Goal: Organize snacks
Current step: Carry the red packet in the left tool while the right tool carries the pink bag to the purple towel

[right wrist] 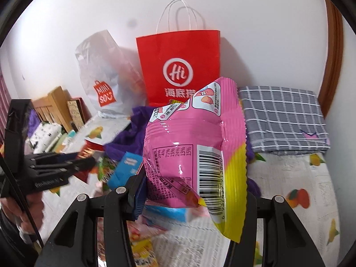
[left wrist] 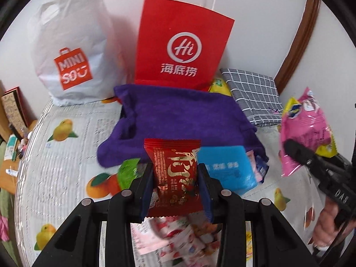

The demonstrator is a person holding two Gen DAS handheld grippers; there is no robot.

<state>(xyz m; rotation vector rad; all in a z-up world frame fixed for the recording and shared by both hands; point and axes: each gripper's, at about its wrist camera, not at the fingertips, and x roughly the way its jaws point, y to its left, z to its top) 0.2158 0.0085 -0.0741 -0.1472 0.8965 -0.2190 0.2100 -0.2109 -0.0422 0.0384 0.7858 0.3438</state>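
My left gripper (left wrist: 175,175) is shut on a small red snack packet (left wrist: 174,173), lifted above the table. The right gripper (right wrist: 193,178) is shut on a large pink and yellow snack bag (right wrist: 195,142), also held off the table; its right finger is hidden behind the bag. That pink bag (left wrist: 304,129) and the right gripper (left wrist: 291,149) show at the right of the left wrist view. The left gripper (right wrist: 89,158) shows at the left of the right wrist view. A red paper bag (left wrist: 180,44) and a white plastic bag (left wrist: 71,51) stand against the wall.
A purple cloth (left wrist: 178,120) lies before the red bag, with a blue packet (left wrist: 227,166) and a green one (left wrist: 126,171) at its near edge. A folded grey checked cloth (right wrist: 282,118) sits at the back right. Several pink packets (left wrist: 173,240) lie beneath my left gripper on the fruit-print tablecloth (left wrist: 66,155).
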